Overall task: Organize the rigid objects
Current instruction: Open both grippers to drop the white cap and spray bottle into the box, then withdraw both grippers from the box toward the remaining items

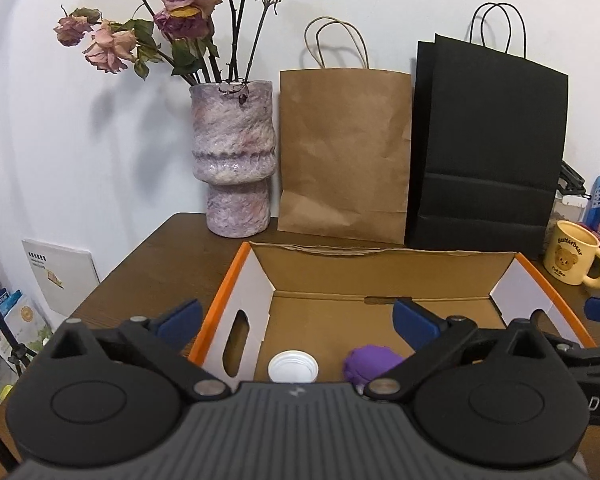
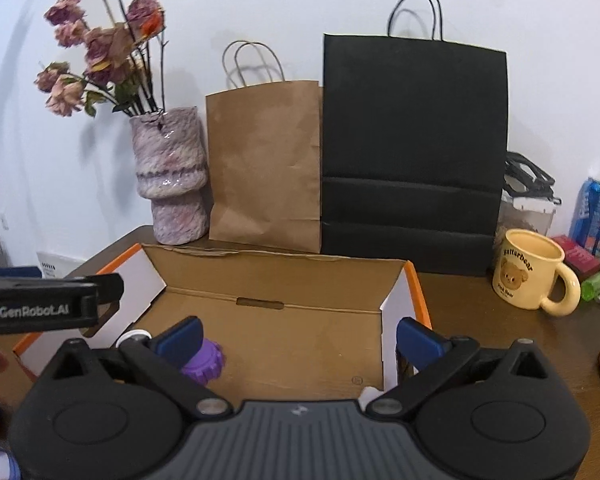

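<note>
An open cardboard box (image 1: 380, 258) with orange edges sits on the brown table; it also shows in the right wrist view (image 2: 276, 264). Inside lie a white round cap (image 1: 293, 366) and a purple ridged object (image 1: 370, 362), the latter also in the right wrist view (image 2: 206, 360). My left gripper (image 1: 296, 316) is open and empty above the box's near left part. My right gripper (image 2: 298, 338) is open and empty above the box's near right part. A small white piece (image 2: 370, 394) shows at the box's near edge.
A mottled vase (image 1: 234, 160) with dried roses, a brown paper bag (image 1: 344, 152) and a black paper bag (image 1: 488, 144) stand behind the box against the wall. A yellow bear mug (image 2: 530, 276) and a blue can (image 2: 590, 212) stand right of the box.
</note>
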The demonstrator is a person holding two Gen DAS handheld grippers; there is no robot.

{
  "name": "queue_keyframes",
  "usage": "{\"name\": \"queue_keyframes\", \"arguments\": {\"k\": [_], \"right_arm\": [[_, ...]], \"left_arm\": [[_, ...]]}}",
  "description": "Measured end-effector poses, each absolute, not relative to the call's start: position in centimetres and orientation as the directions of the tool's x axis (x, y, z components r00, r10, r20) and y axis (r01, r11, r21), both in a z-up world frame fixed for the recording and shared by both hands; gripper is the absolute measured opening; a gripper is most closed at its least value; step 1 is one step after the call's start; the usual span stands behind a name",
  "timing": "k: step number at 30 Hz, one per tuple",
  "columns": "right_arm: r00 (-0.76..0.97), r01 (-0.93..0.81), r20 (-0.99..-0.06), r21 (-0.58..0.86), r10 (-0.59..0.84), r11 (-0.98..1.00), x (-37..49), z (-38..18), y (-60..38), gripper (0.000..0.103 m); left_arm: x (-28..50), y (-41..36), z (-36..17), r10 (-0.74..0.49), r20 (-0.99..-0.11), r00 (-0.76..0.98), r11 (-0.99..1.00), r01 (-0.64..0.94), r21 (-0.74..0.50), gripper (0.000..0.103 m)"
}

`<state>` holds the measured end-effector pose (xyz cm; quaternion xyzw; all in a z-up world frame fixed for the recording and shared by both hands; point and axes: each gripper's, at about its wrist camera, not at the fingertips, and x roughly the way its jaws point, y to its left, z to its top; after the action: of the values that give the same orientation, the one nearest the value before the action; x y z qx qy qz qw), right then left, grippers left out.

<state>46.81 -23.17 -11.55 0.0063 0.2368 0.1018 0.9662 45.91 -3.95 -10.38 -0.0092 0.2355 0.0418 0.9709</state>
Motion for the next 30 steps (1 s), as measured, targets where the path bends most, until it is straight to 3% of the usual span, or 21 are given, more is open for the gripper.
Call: {"name": "queue_keyframes", "arguments": {"k": [30], "right_arm": [[0.880, -0.221, -0.419, 0.058, 0.225, 0.974, 43.3, -10.5, -23.5, 0.103]], "left_arm": [[41.9, -3.5, -9.2, 0.040, -0.440, 0.897, 0.998, -0.053, -0.017, 0.103]]}}
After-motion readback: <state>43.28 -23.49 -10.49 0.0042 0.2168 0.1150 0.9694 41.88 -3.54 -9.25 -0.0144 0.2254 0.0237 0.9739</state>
